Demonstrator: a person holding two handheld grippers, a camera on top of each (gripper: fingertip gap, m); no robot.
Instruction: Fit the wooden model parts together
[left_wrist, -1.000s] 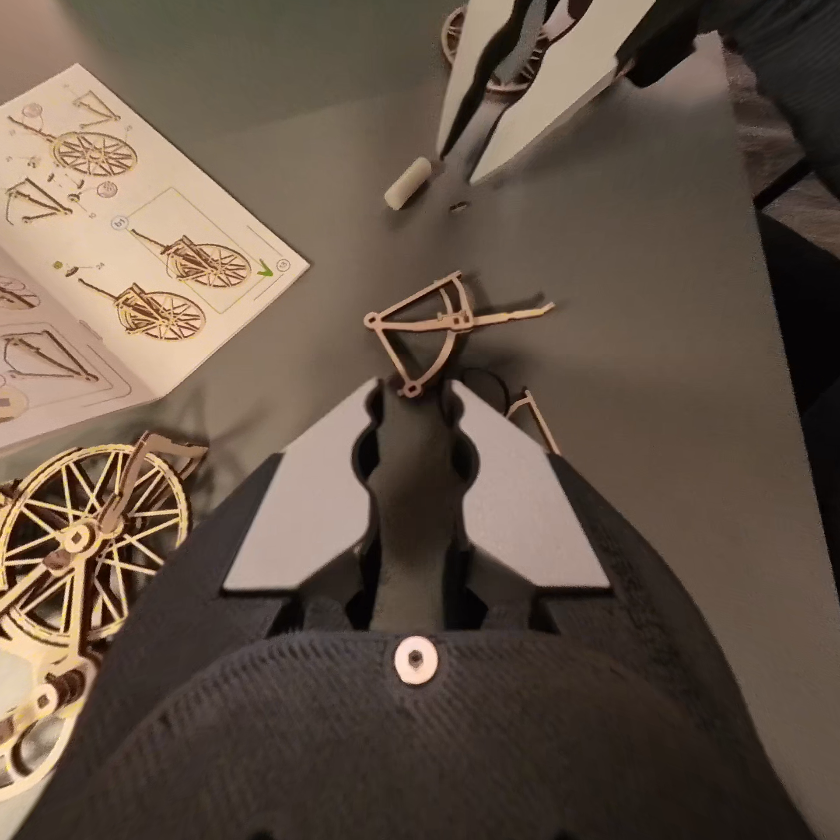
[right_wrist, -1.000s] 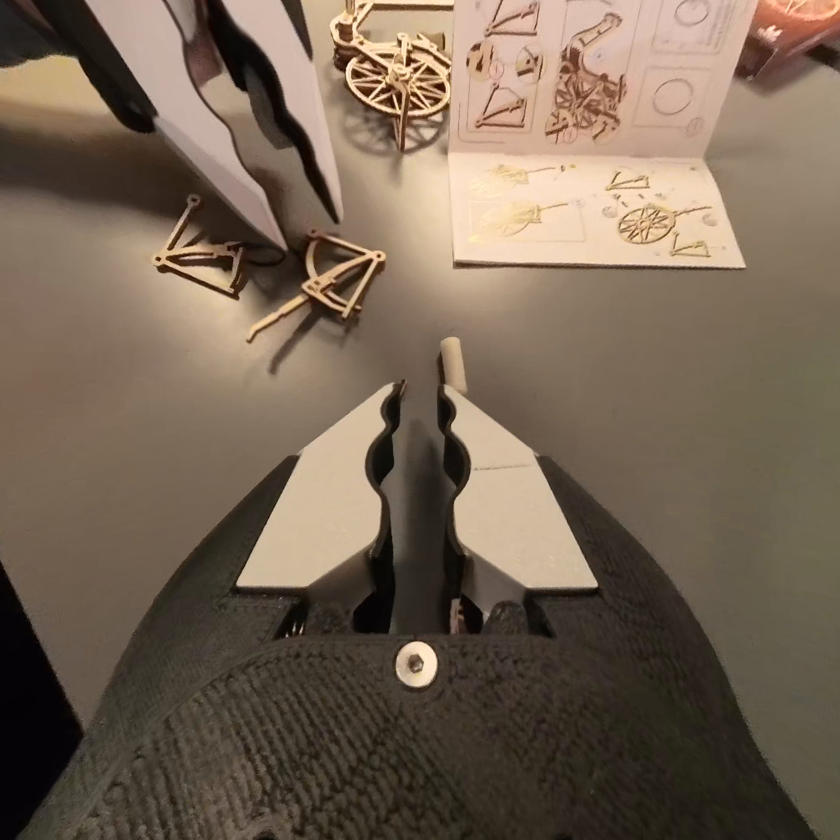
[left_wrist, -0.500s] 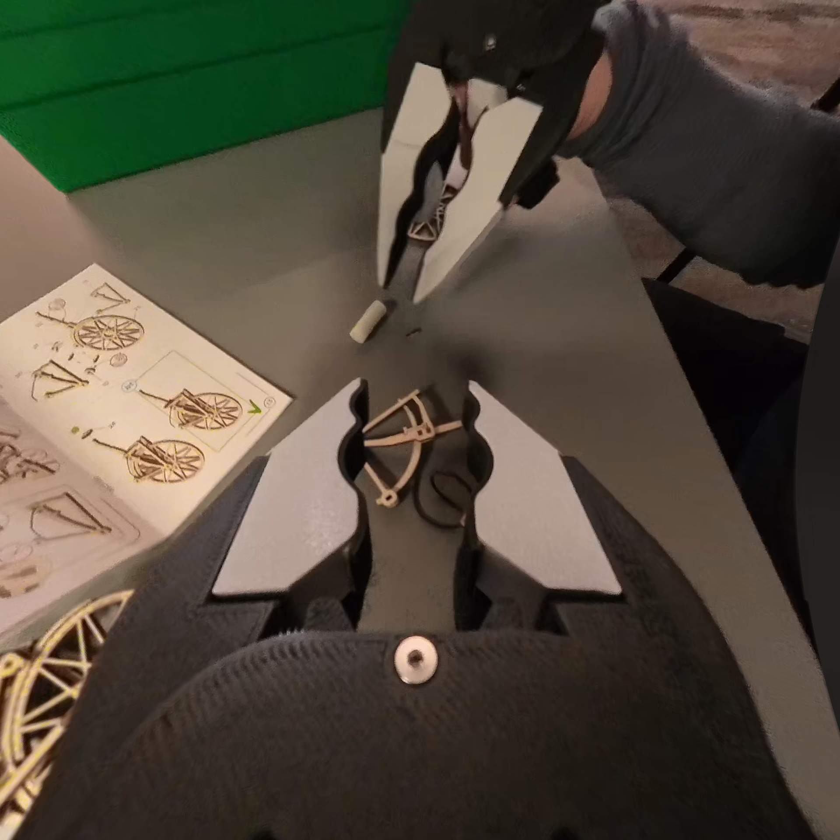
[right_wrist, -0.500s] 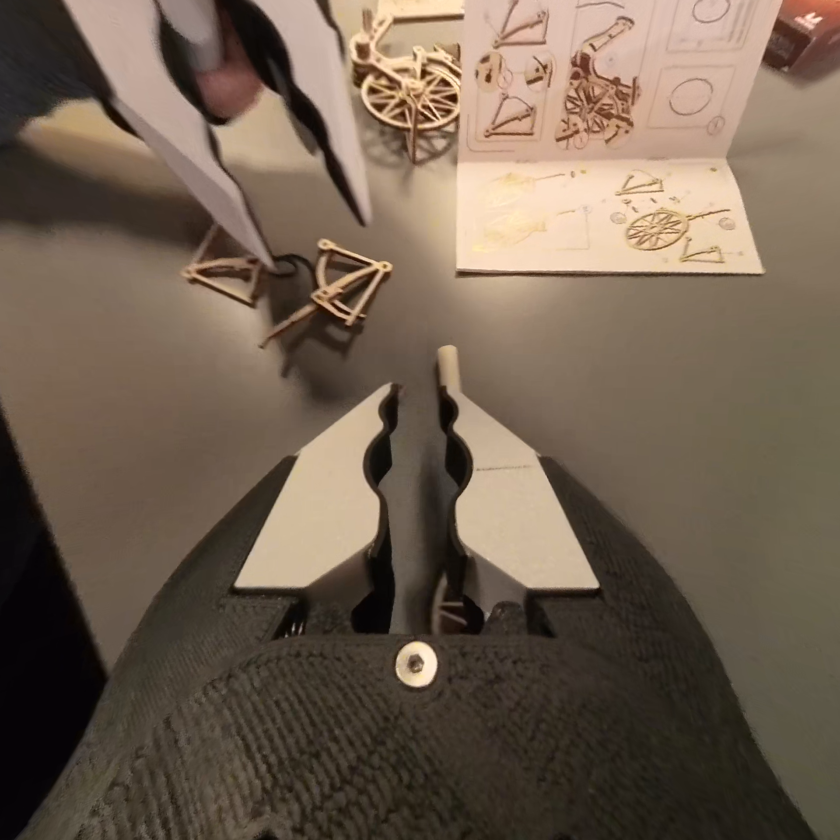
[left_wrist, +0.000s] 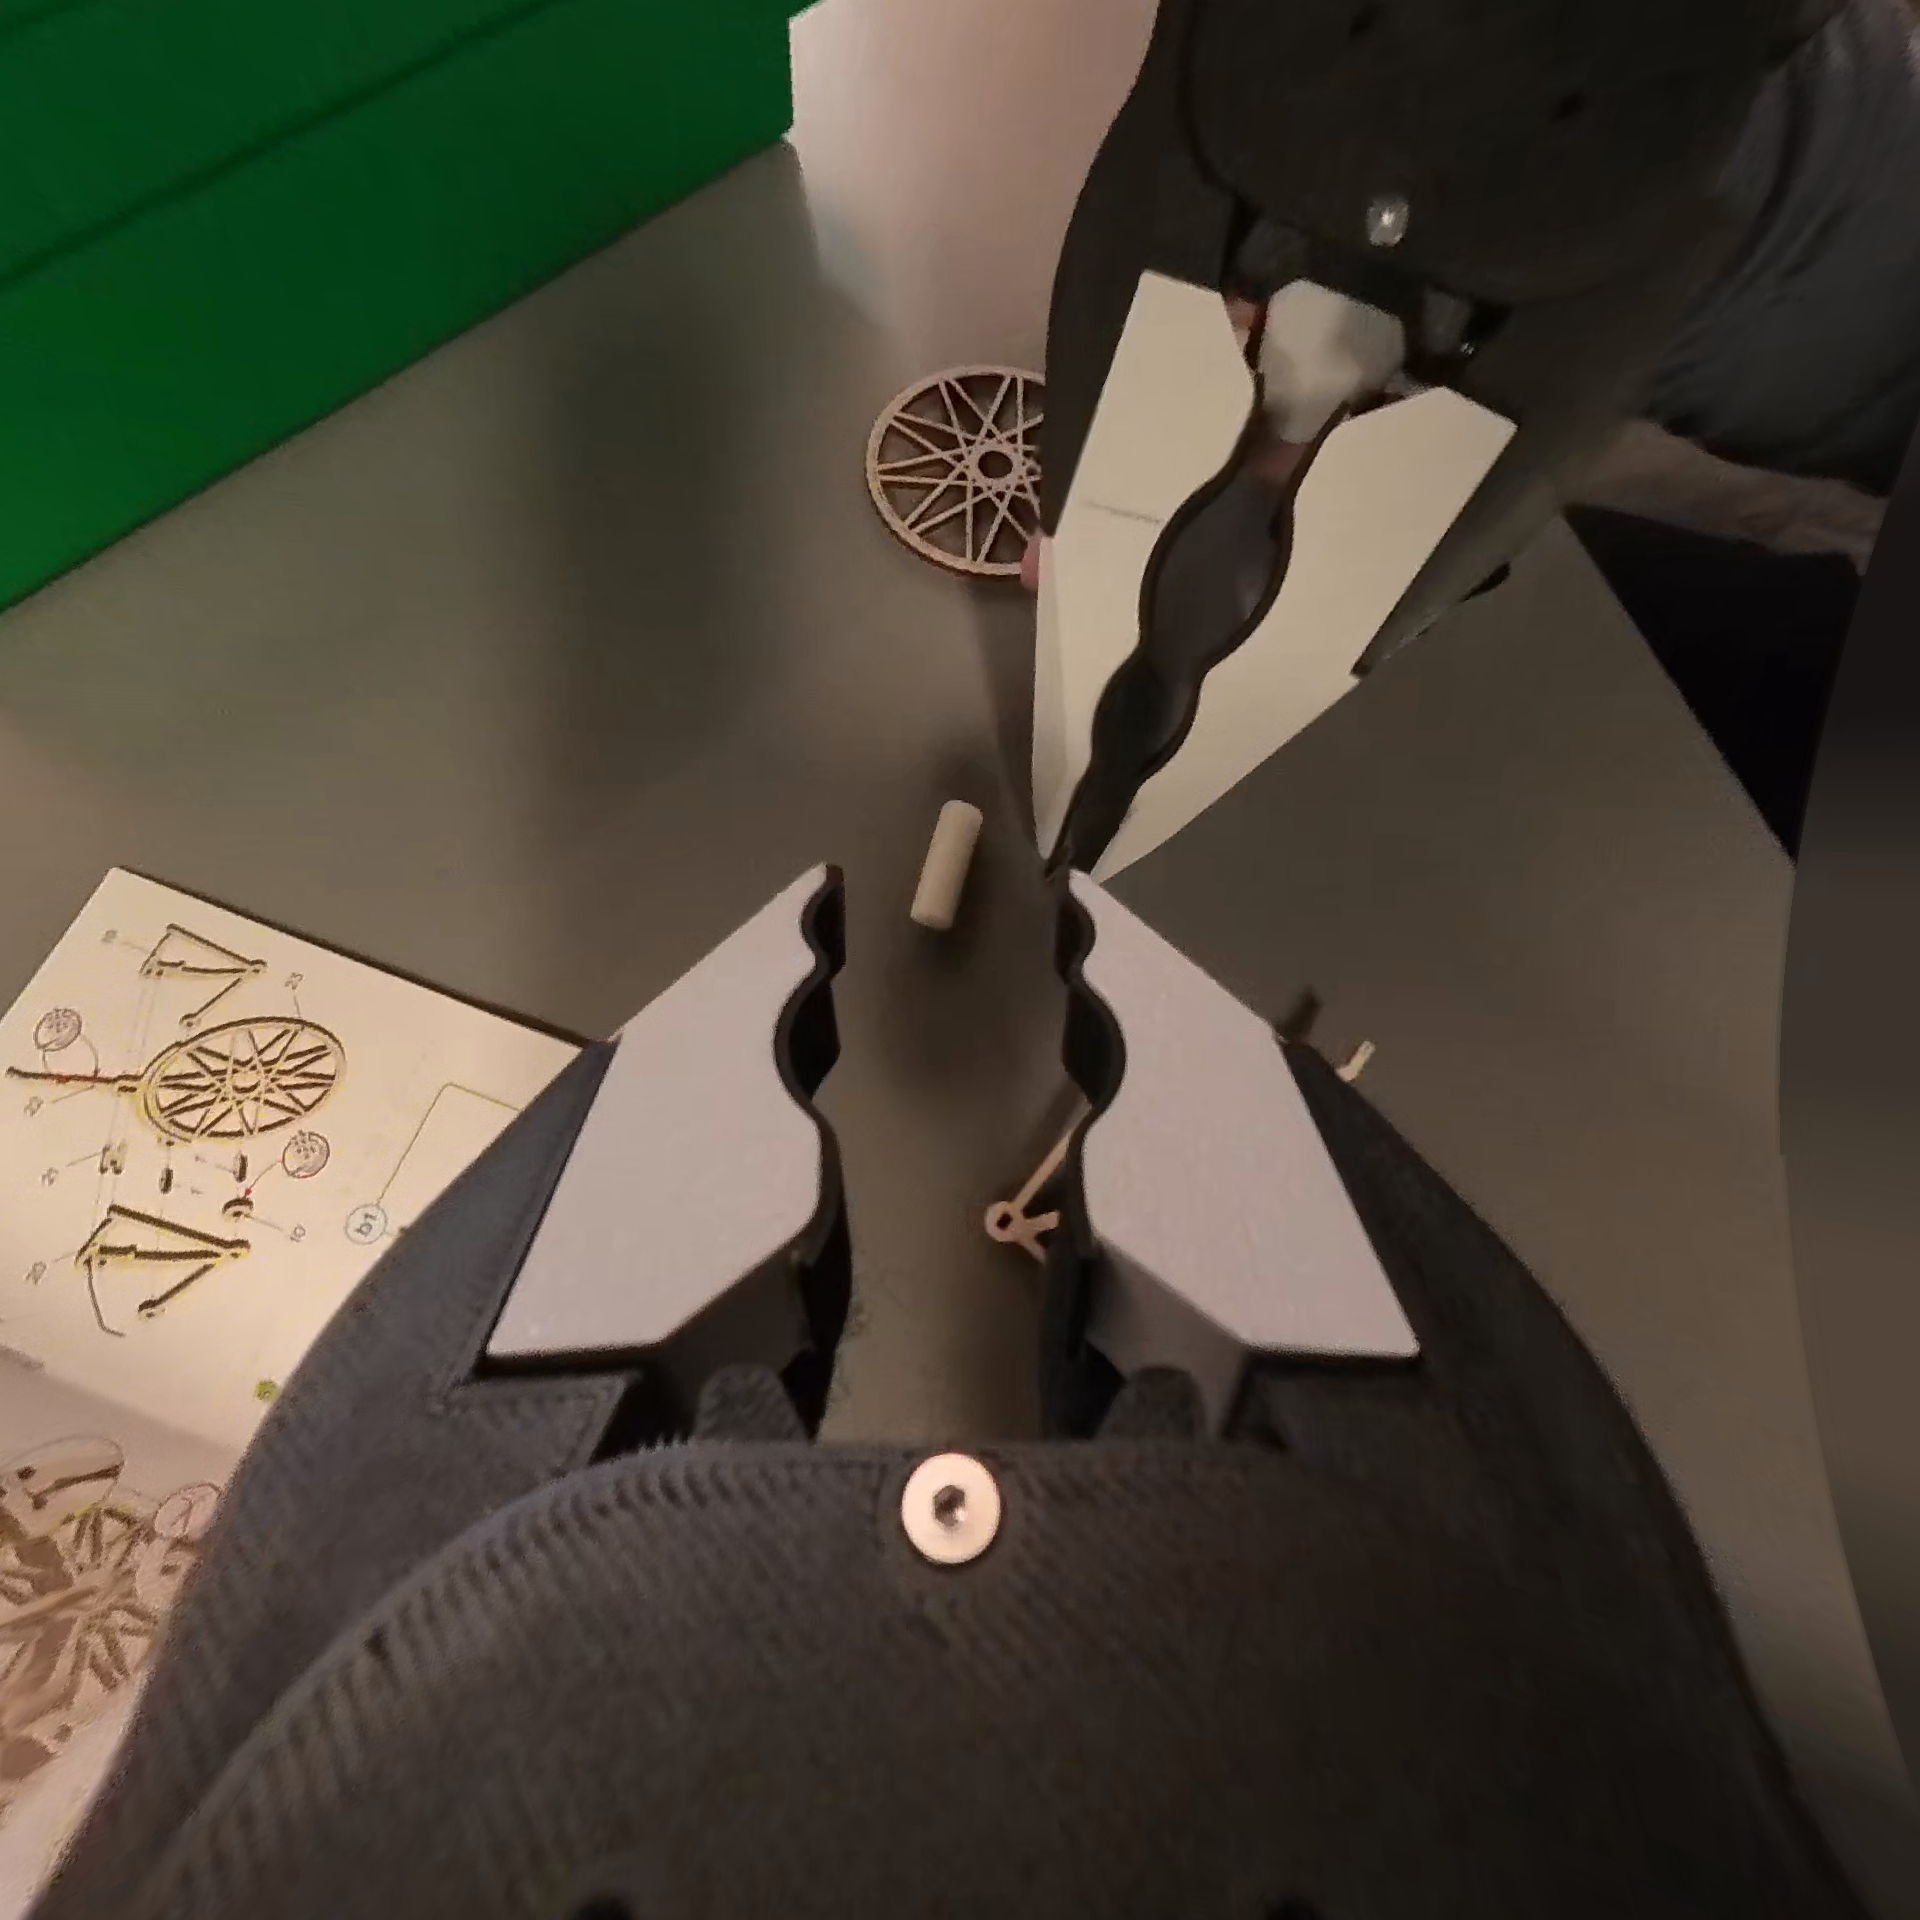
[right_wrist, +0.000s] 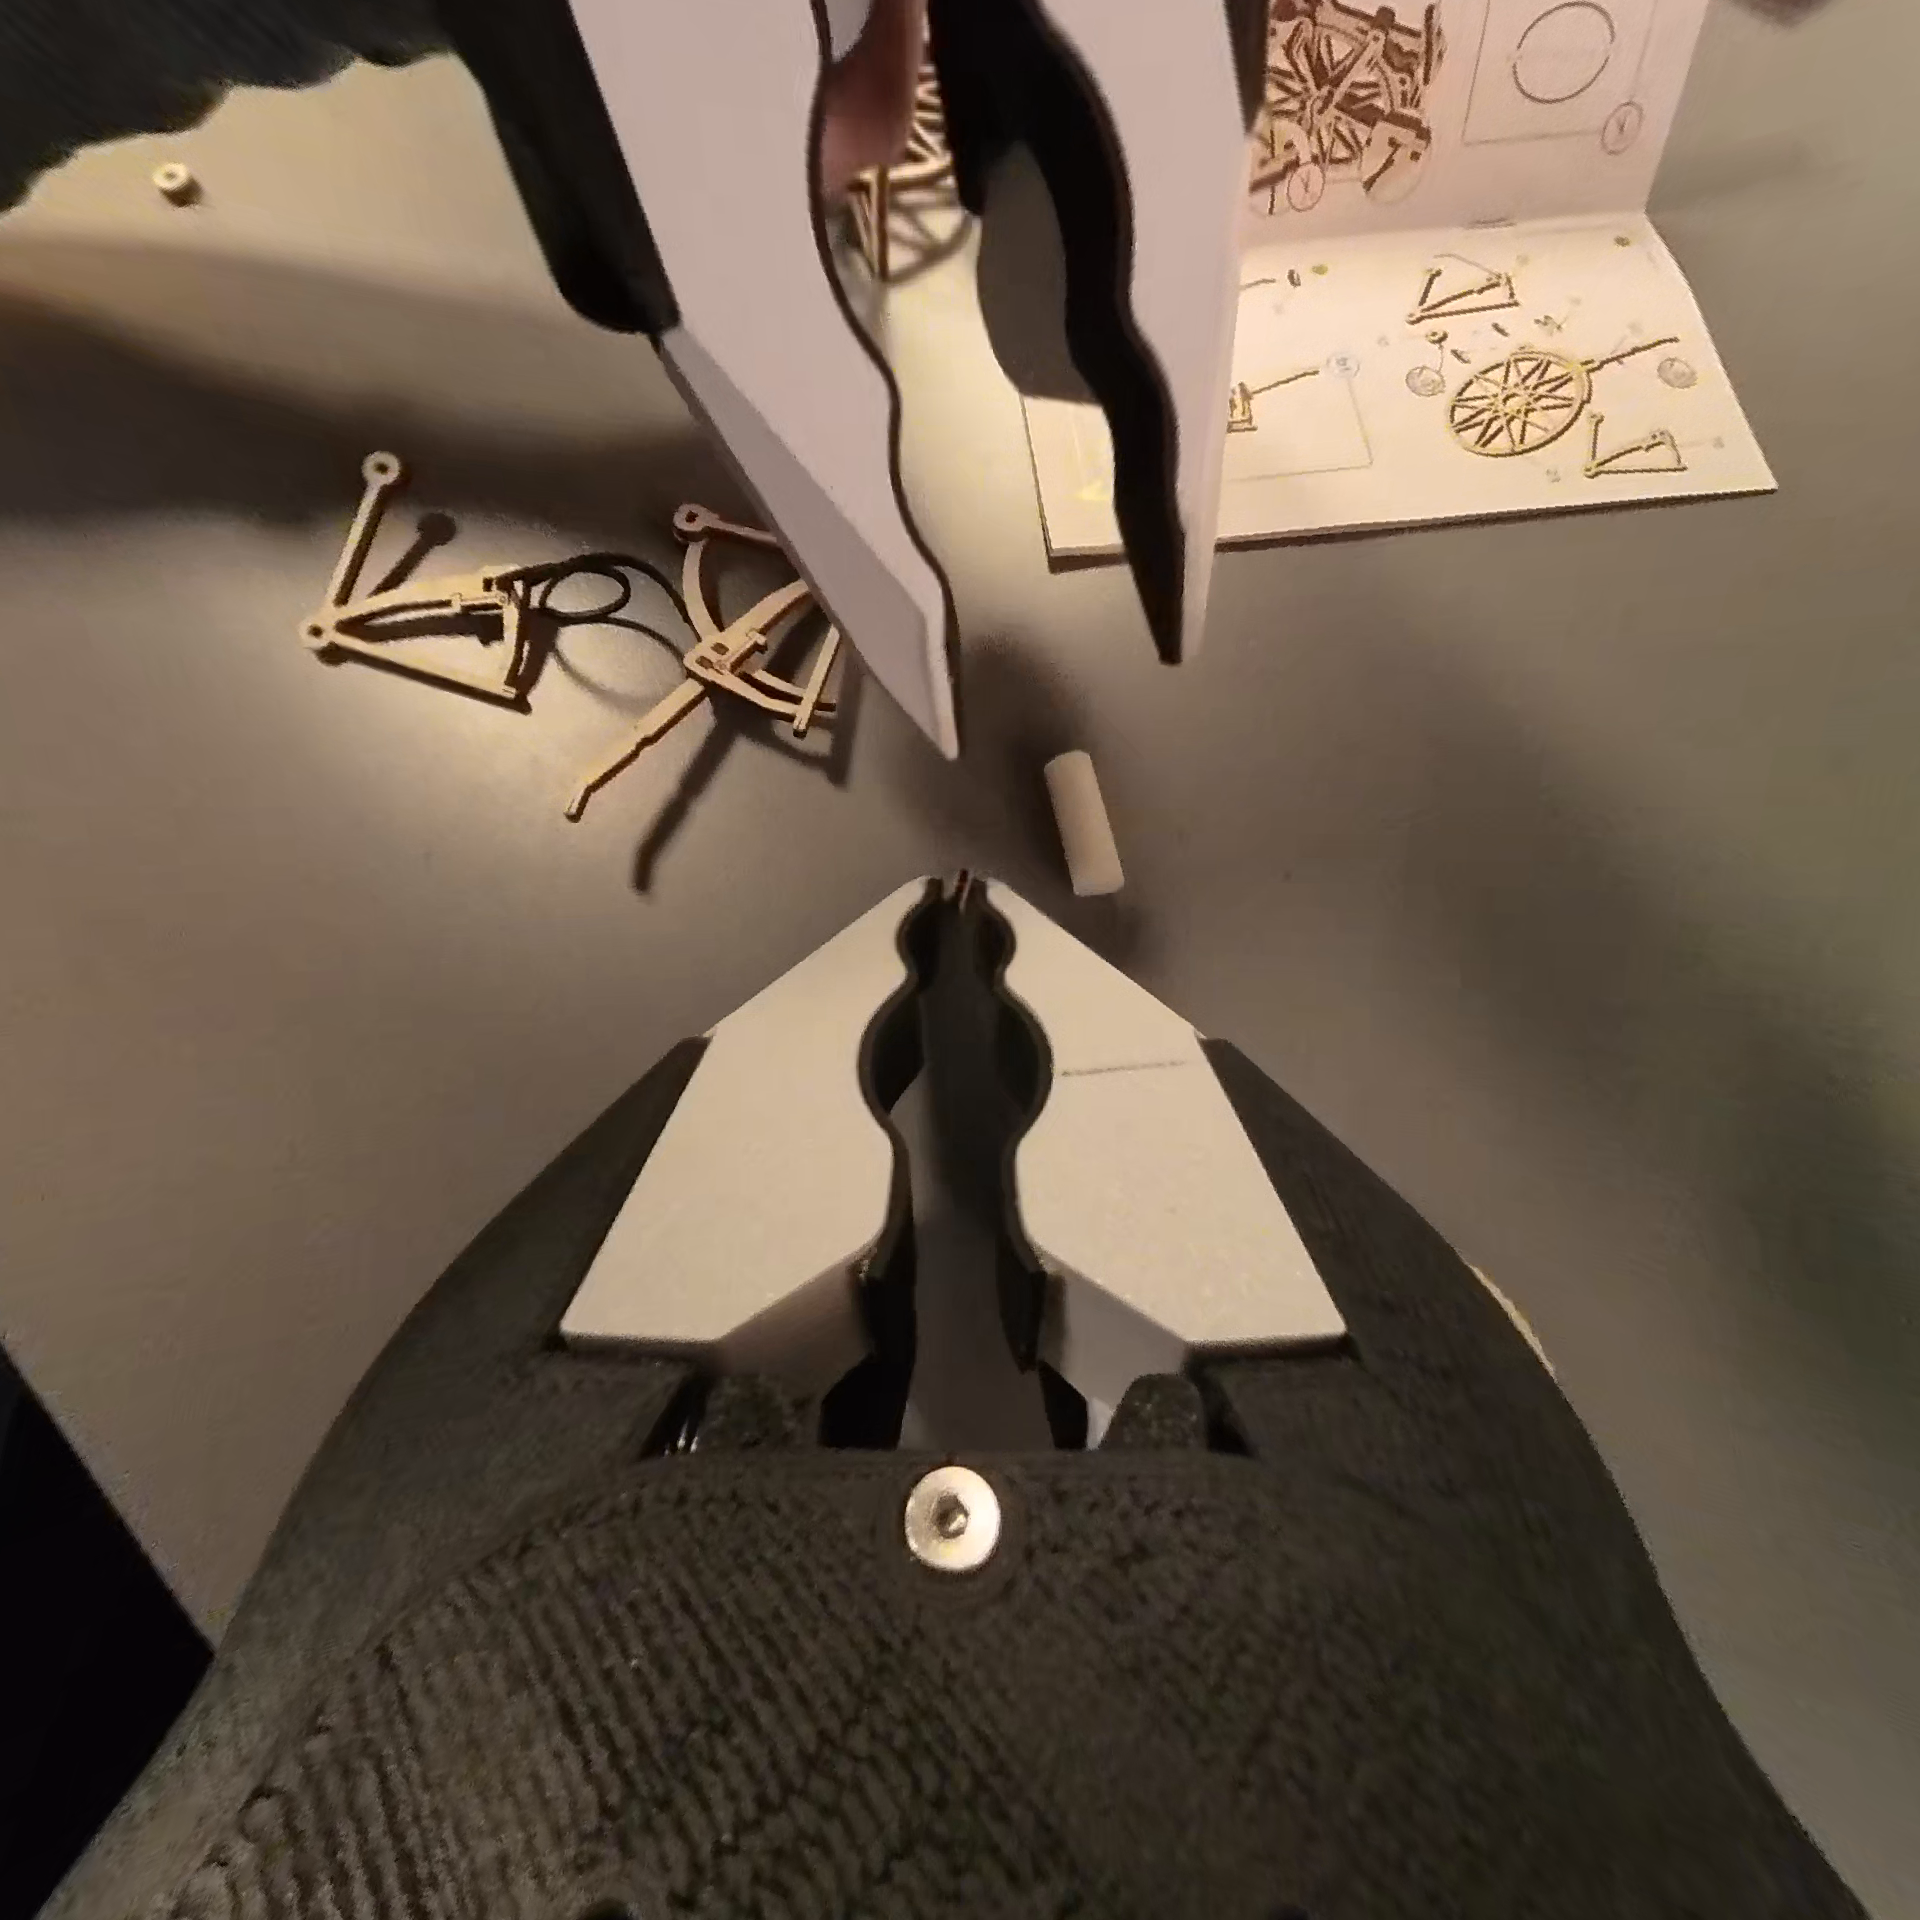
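My left gripper is open and empty, low over the grey table, with a short white cylinder just ahead between its tips. A wooden frame part lies under its right finger. My right gripper is shut, its tips pinching a tiny thin wooden piece at the table surface. It shows in the left wrist view, tip to tip with my left gripper. In the right wrist view the left gripper hangs open above the cylinder. Two wooden frames lie at left.
A spoked wooden wheel lies behind the right gripper. An open instruction booklet lies on the table. A black elastic loop sits between the frames, a small ring at far left. A green box stands beyond the table. My two grippers' fingertips are within a few centimetres of each other. The spoked wooden wheel is about 10 centimeters from my right fingertips.
My left gripper moved forward past the wooden frame to the white cylinder and the right gripper's tips. My right gripper closed from slightly open onto the tiny piece.
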